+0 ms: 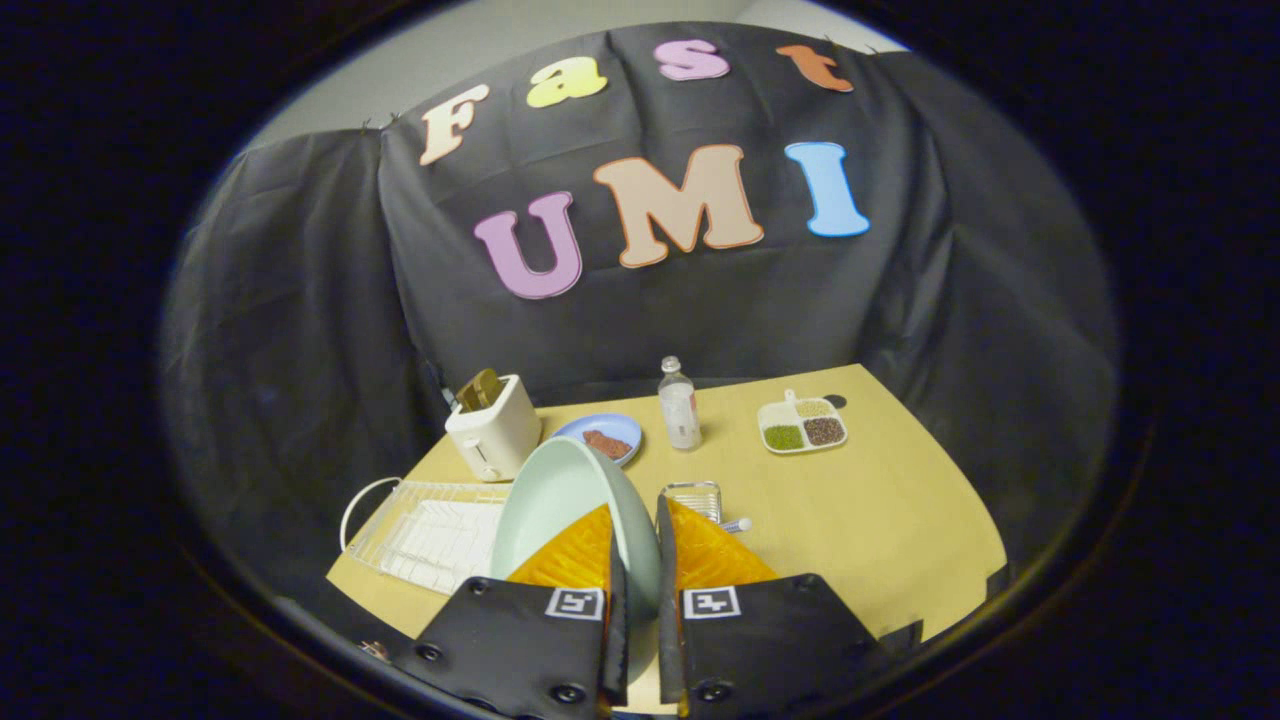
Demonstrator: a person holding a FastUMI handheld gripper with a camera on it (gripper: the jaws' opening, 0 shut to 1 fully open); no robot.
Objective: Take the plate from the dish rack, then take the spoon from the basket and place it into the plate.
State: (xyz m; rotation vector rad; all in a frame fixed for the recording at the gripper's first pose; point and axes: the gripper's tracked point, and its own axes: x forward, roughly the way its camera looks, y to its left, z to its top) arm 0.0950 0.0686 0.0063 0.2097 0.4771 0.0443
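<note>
Above the wire dish rack [425, 535] on the worktop [880, 520], the tongs [640, 570] are gripping the pale green plate [565, 500] by its rim, holding it tilted at 12 o'clock; the small metal basket [693, 497] is sitting just beyond at 1 o'clock.

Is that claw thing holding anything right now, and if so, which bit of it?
Yes. The gripper is shut on the pale green plate, pinching it by its rim, the edge nearest the fingers. The plate stands on edge between them, above the dish rack.
</note>
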